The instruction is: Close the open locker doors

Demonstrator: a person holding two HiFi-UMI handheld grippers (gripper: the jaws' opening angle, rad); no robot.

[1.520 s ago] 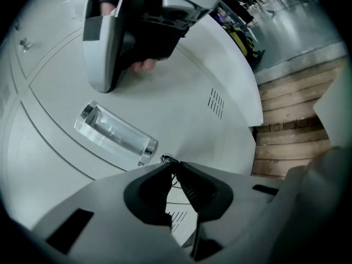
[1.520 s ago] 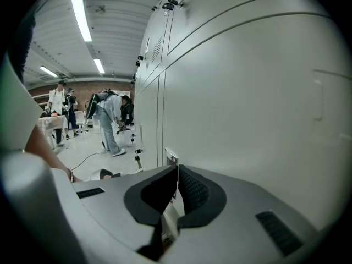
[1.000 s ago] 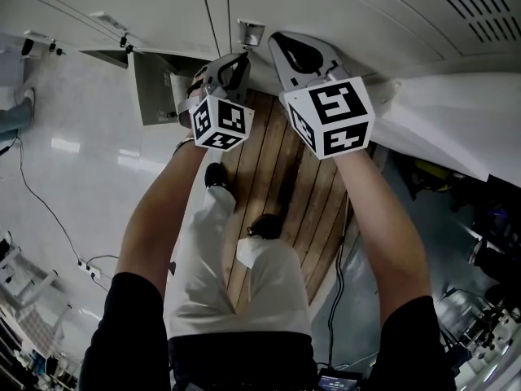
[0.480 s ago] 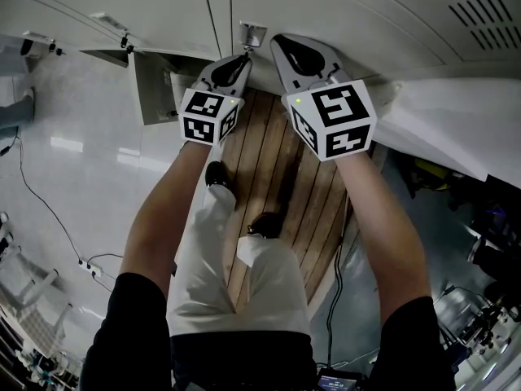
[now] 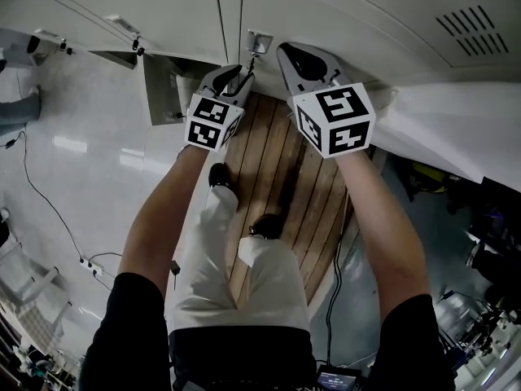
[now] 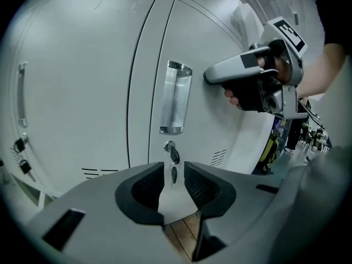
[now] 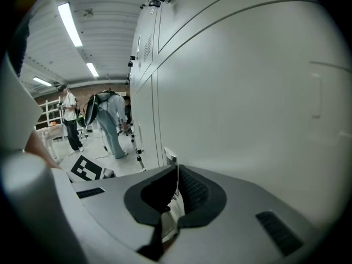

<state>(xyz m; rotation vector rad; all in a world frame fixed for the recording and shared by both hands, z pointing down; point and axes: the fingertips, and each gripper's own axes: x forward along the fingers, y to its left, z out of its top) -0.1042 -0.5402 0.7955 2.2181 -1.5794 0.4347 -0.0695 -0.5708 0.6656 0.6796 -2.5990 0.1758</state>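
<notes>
Locker door (image 6: pixel 220 131) looks shut. Its key (image 6: pixel 174 161) hangs vertical, dead ahead of left tongs (image 6: pixel 174 176), jaws just opened, clear of key. Right tongs (image 7: pixel 177 175) closed, empty, up-right of key, farther off.

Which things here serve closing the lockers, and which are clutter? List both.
Job: locker door; its key; open locker; left hand-held gripper, jaws just opened, key seen between them, not gripped; right hand-held gripper.
Lying about: wooden platform; people.
</notes>
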